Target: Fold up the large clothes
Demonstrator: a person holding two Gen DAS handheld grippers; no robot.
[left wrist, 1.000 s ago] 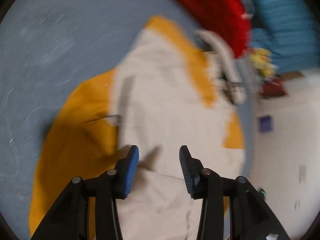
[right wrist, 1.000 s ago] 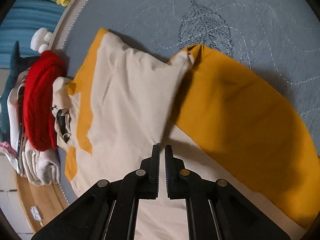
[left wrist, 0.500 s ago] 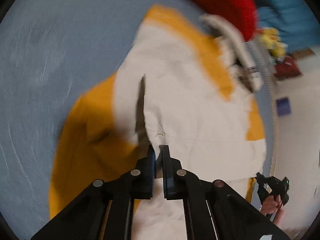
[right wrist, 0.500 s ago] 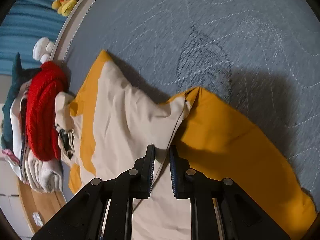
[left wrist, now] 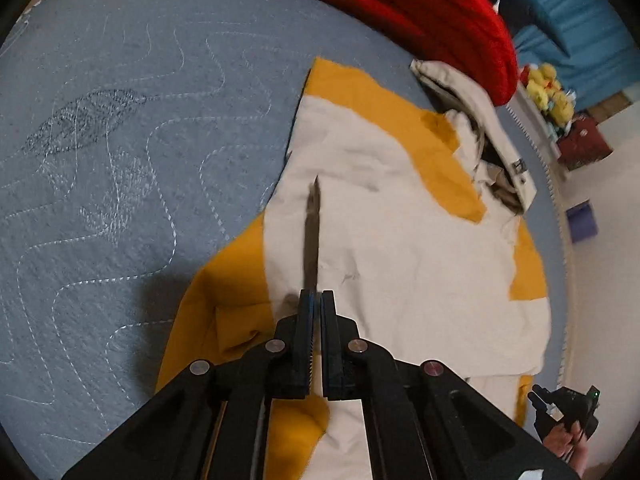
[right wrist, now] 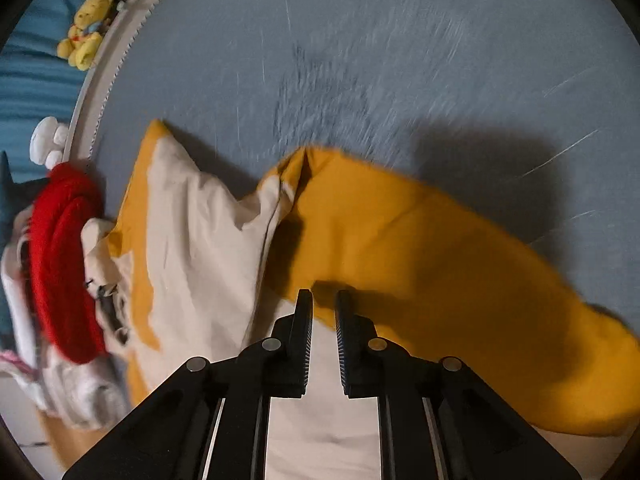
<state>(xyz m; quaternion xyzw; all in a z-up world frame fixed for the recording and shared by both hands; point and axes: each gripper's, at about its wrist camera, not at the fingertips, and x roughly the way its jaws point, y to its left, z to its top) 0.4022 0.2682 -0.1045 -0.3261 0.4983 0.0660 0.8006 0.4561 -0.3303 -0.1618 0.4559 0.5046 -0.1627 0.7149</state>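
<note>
A cream and mustard-yellow garment (left wrist: pixel 400 240) lies on a blue quilted mat (left wrist: pixel 120 140). My left gripper (left wrist: pixel 318 300) is shut on a raised fold of the cream cloth near the yellow sleeve (left wrist: pixel 224 292). In the right wrist view the garment (right wrist: pixel 192 248) lies left and the yellow sleeve (right wrist: pixel 420 272) runs right, lifted and casting a shadow. My right gripper (right wrist: pixel 323 300) has its jaws a little apart over the edge where sleeve and cream cloth meet; whether it holds cloth is unclear. The cream hood (left wrist: pixel 480 120) lies at the garment's far end.
A red knitted item (left wrist: pixel 420 12) on a pile of folded clothes (right wrist: pixel 60 380) lies past the hood. Yellow plush toys (right wrist: pixel 84 36) sit beyond the mat's stitched rim (right wrist: pixel 108 72). The other gripper and hand (left wrist: pixel 568 412) show at lower right.
My left gripper went from open to shut on a pinch of cream cloth and lifted it. My right gripper's jaws parted slightly and it rose, the sleeve lifting off the mat.
</note>
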